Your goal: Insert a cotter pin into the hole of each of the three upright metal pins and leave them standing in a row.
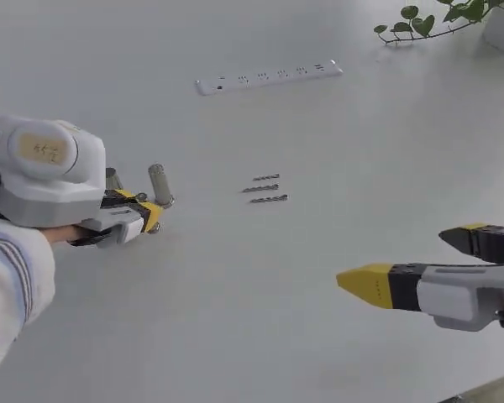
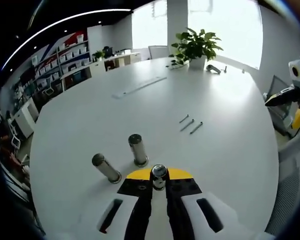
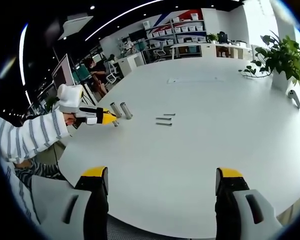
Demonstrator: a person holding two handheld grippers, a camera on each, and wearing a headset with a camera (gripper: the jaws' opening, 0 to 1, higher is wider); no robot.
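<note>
My left gripper (image 1: 149, 215) is clenched on one metal pin (image 2: 159, 173), which stands upright on the white table (image 1: 235, 319) at the near left. The two other metal pins (image 2: 137, 149) stand free just ahead of the jaw tips, close together. The three cotter pins (image 1: 265, 188) lie flat side by side mid-table, apart from the metal pins. My right gripper (image 1: 403, 260) hovers at the near right with its jaws spread wide, gripping nothing. A power strip (image 1: 269, 75) lies further back and a plant (image 1: 420, 21) sits at the far corner.

Three metal pins (image 2: 138, 149), three cotter pins (image 2: 187, 125), one power strip (image 1: 269, 76) — two claws (image 2: 159, 184) (image 3: 160, 177)
</note>
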